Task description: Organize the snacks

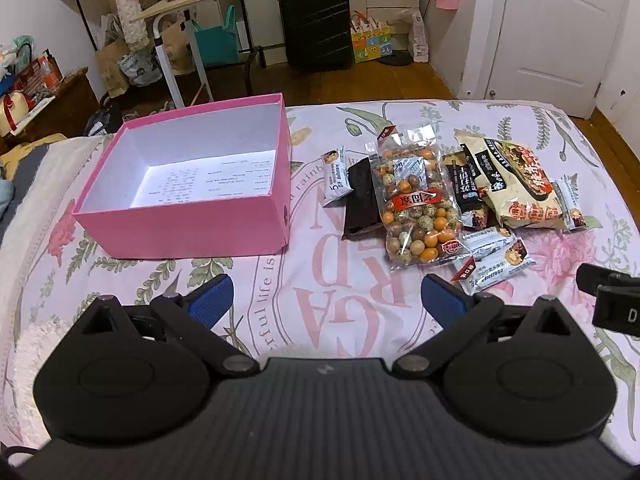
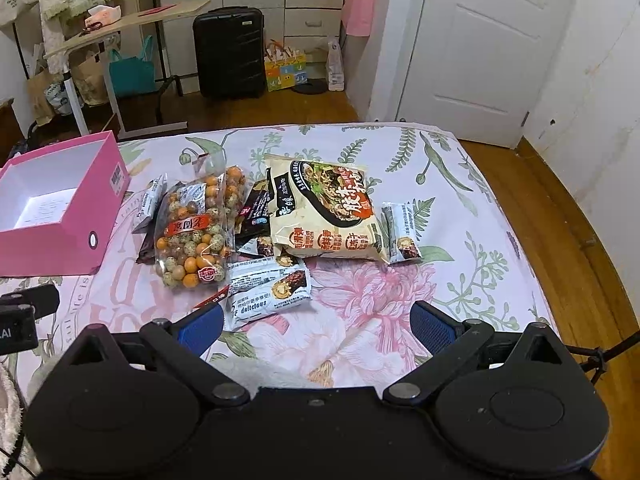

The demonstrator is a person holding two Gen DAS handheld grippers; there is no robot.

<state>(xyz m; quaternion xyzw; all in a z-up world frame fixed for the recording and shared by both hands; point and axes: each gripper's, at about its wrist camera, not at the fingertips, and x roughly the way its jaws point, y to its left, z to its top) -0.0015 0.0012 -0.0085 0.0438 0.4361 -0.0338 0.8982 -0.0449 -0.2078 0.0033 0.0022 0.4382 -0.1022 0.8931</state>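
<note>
The left wrist view shows the whole pink box: it stands open on the flowered bedsheet, and inside it only a white bottom with small printed text is visible. The right wrist view shows only one corner of this box, with a round hole in its side wall, but it shows more of the snacks to the right of the box.

Just beside the box lies a small white bar packet over a dark brown packet. Next to these is the clear bag of coated nuts, then a black bar packet, then the big noodle packet. Only the right wrist view shows clearly a small white packet at the far side of the noodle packet from the box. A white "delicious" bar packet lies nearer to the cameras.

The left gripper has its blue fingers spread wide and holds nothing. The right gripper is also spread wide, with its left finger just beside the "delicious" packet.
</note>
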